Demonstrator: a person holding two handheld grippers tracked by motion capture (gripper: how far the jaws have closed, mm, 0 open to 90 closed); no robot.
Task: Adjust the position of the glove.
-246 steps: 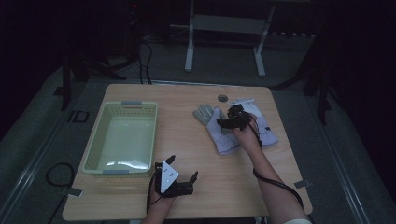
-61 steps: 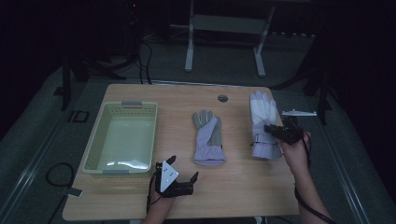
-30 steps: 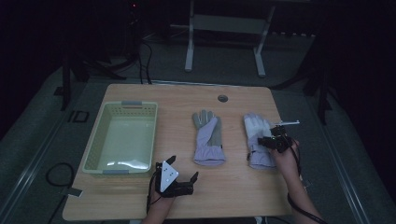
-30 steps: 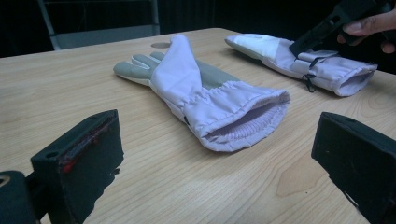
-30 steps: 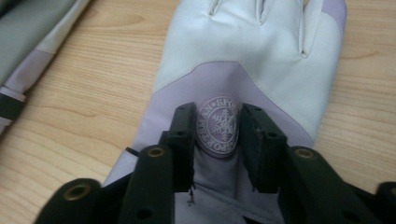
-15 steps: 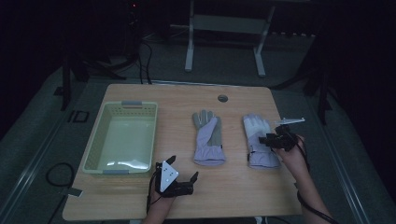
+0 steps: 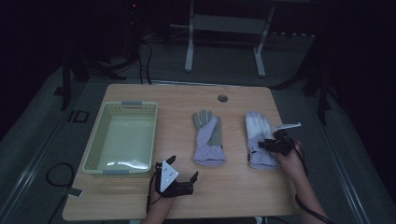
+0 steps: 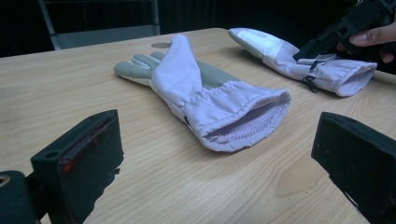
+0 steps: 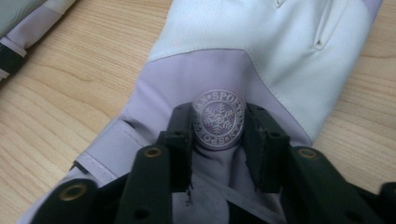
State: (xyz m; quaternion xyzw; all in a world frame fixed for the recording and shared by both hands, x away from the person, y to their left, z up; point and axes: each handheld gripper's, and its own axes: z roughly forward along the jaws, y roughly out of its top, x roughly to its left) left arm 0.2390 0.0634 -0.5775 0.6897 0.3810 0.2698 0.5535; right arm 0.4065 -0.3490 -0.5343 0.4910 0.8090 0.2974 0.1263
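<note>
Wooden, light-grained counter (image 7: 233, 196) carried a pale green plastic basket (image 7: 95, 147) at its left side, well apart from two lavender fabric gloves. The lavender glove with the grey palm (image 7: 208, 137) lay flat near the counter's middle, cuff toward the person. The lavender-and-white glove with the round snowflake badge (image 7: 258, 140) lay just to its right. The right gripper (image 9: 218, 135) had its jaws clenched on that glove's fabric, one jaw either side of the badge. The left gripper (image 7: 183, 179) rested near the counter's front edge, jaws released and wide apart, pointing toward the grey-palmed glove's cuff.
</note>
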